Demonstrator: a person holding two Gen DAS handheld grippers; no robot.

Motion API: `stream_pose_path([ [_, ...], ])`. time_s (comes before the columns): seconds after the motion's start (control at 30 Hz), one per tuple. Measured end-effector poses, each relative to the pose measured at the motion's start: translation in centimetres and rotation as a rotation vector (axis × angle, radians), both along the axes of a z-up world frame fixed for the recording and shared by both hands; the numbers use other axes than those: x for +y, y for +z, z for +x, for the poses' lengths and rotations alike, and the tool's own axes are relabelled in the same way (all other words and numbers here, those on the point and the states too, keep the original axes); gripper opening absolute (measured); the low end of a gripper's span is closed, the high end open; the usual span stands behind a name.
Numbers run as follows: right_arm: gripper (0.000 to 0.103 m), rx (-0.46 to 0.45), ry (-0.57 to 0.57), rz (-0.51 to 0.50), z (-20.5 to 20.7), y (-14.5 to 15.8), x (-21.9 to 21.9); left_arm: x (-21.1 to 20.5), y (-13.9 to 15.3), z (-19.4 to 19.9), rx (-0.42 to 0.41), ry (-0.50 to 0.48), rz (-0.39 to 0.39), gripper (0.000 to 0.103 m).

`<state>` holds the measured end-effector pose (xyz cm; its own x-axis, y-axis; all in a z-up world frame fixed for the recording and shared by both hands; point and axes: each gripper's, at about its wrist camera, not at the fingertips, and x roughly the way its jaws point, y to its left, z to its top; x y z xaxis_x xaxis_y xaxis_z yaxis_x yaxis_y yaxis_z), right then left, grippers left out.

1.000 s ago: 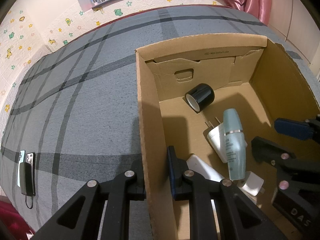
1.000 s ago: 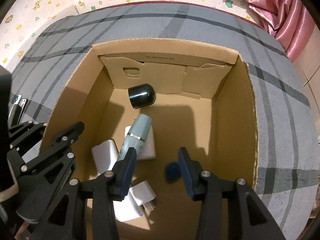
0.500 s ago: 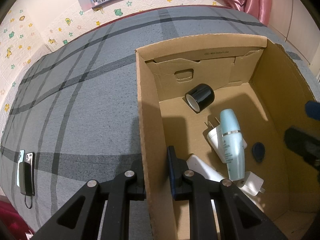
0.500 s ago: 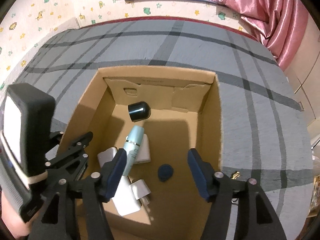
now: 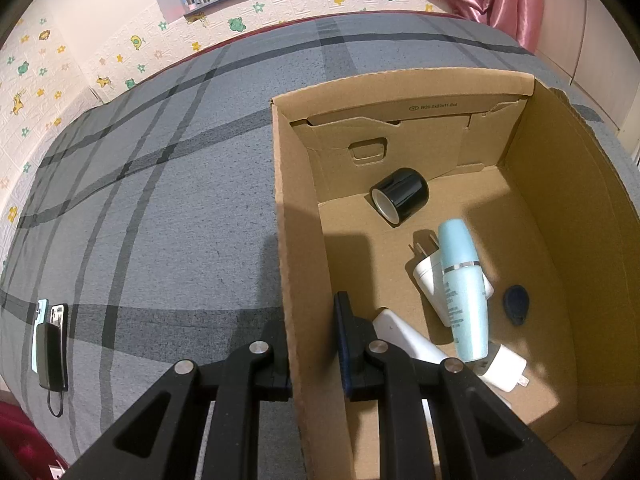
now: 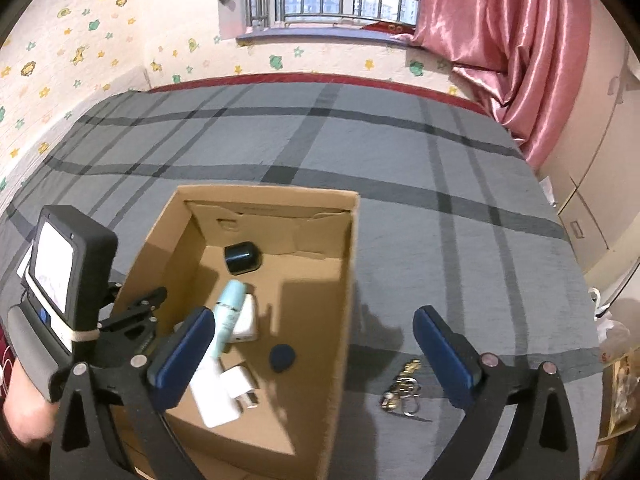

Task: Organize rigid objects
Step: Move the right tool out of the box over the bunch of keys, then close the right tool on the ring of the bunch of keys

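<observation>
An open cardboard box (image 5: 400,88) (image 6: 264,192) stands on the grey plaid bed. My left gripper (image 5: 312,344) is shut on the box's left wall, one finger outside and one inside. Inside lie a black cap (image 5: 400,196) (image 6: 240,256), a light blue bottle (image 5: 462,288) (image 6: 228,312), white chargers (image 5: 428,280) (image 6: 246,318), a white power bank (image 5: 404,340) and a dark blue fob (image 5: 517,304) (image 6: 282,357). My right gripper (image 6: 312,354) hangs above the box's right wall, its jaws opening wide with nothing held between them.
A bunch of keys (image 6: 402,390) lies on the bed right of the box. Two phones (image 5: 50,344) lie at the bed's left edge. A hand (image 6: 24,412) holds the left tool's handle. A pink curtain (image 6: 500,40) and cabinets stand at the right.
The right gripper has risen and drawn back out of the box while its jaws spread. The dark blue fob it let go now lies on the box floor. The left gripper has not moved.
</observation>
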<state>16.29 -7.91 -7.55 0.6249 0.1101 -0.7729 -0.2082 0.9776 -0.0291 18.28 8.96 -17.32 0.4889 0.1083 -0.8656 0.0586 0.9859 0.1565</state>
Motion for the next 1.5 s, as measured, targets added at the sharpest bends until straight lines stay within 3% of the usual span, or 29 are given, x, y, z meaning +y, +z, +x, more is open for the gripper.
stream_pose_path([
  [0.23,0.103,-0.028,-0.038,0.013,-0.7,-0.4,-3.8,0.1,-0.1,-0.1,-0.001,-0.001,0.0,0.017],
  [0.67,0.103,-0.088,-0.124,0.02,-2.6,-3.9,-9.3,0.0,0.0,0.0,0.0,-0.002,0.003,0.017],
  [1.17,0.103,-0.013,-0.182,0.031,-3.4,-10.7,-12.1,-0.4,0.1,-0.3,-0.007,-0.003,0.011,0.017],
  [1.5,0.103,0.031,-0.174,0.024,-2.5,-12.4,-12.0,-0.2,0.1,-0.3,-0.006,-0.004,0.013,0.017],
])
